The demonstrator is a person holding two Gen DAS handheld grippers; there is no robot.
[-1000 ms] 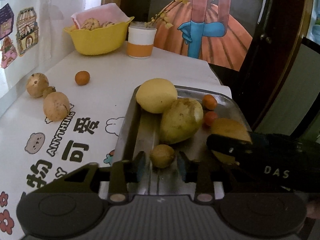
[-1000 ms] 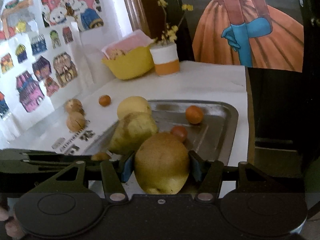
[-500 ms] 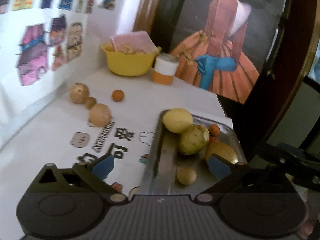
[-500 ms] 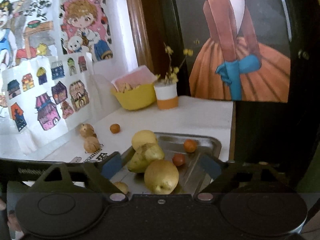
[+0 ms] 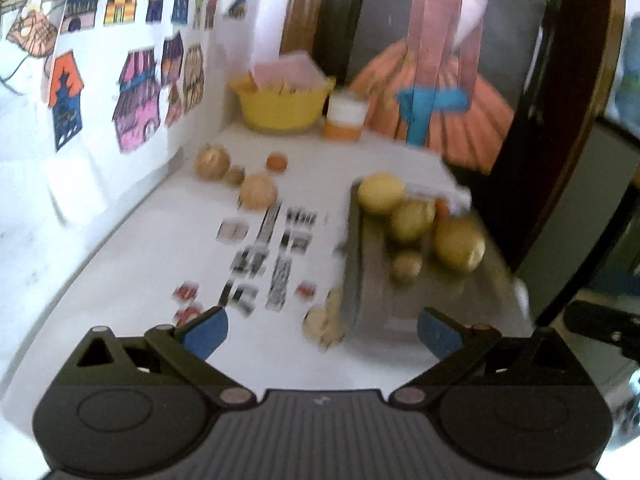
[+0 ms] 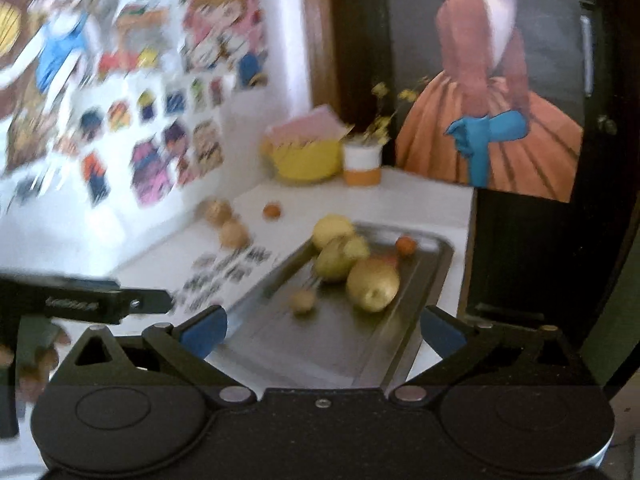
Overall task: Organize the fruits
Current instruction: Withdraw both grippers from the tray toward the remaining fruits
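Note:
A metal tray (image 6: 424,280) (image 5: 360,280) lies on the white table and holds several fruits: a yellow round fruit (image 6: 332,230) (image 5: 380,194), a green-yellow mango (image 6: 334,260) (image 5: 412,220), a golden pear (image 6: 372,284) (image 5: 458,244), a small brown fruit (image 6: 303,301) (image 5: 406,266) and small orange fruits (image 6: 405,245). Two brown round fruits (image 5: 212,162) (image 5: 258,191) and a small orange one (image 5: 277,161) lie loose on the table to the left. My left gripper (image 5: 322,334) and right gripper (image 6: 322,330) are both open, empty and pulled back above the tray's near end. Both views are blurred.
A yellow bowl (image 5: 280,108) (image 6: 306,160) with a pink cloth and a white-and-orange cup (image 5: 346,120) (image 6: 362,166) stand at the table's far end. A sticker-covered wall runs along the left. The table's right edge drops off beside a dark door.
The left gripper let go of the small brown fruit and the right one released the pear onto the tray. Both opened wide and drew back and up from the tray.

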